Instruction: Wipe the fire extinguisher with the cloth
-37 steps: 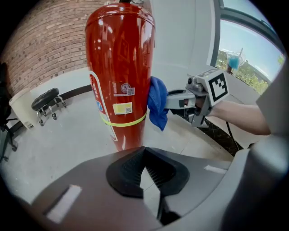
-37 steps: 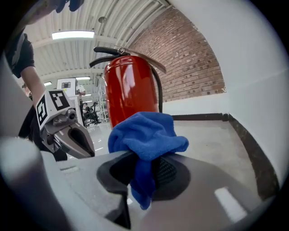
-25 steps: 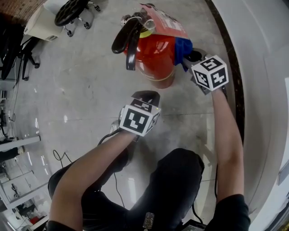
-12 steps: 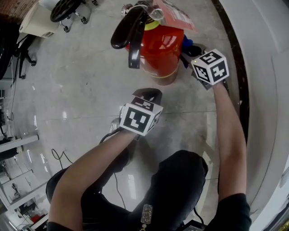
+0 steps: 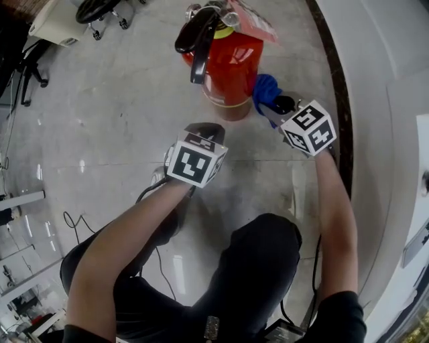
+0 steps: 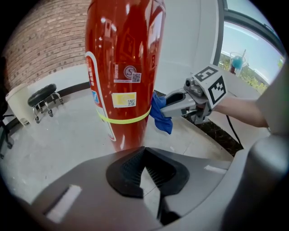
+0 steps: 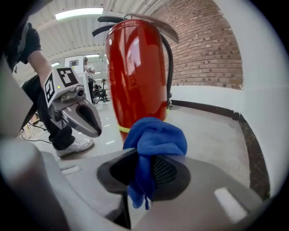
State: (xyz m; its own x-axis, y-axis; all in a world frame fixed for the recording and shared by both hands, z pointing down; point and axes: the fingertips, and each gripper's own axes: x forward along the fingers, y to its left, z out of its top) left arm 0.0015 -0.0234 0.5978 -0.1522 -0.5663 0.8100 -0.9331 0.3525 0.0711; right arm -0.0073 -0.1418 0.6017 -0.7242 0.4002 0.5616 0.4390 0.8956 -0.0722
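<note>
A red fire extinguisher (image 5: 231,63) with a black handle and hose stands on the pale floor. My right gripper (image 5: 276,107) is shut on a blue cloth (image 5: 265,88) and holds it against the cylinder's lower right side, near the yellow band. In the right gripper view the cloth (image 7: 156,137) bulges out of the jaws in front of the extinguisher (image 7: 137,72). My left gripper (image 5: 205,131) is shut and empty, just short of the extinguisher's base. The left gripper view shows the extinguisher (image 6: 122,67), the cloth (image 6: 160,115) and the right gripper (image 6: 178,101).
A white wall with a dark floor strip (image 5: 340,87) runs close on the right. A wheeled chair (image 5: 100,10) and a white box stand at the back left. A cable (image 5: 74,224) lies on the floor beside the person's legs and shoe (image 7: 74,145).
My right gripper has come down along the extinguisher's right side with the cloth, which now shows more fully. The left gripper has stayed where it was.
</note>
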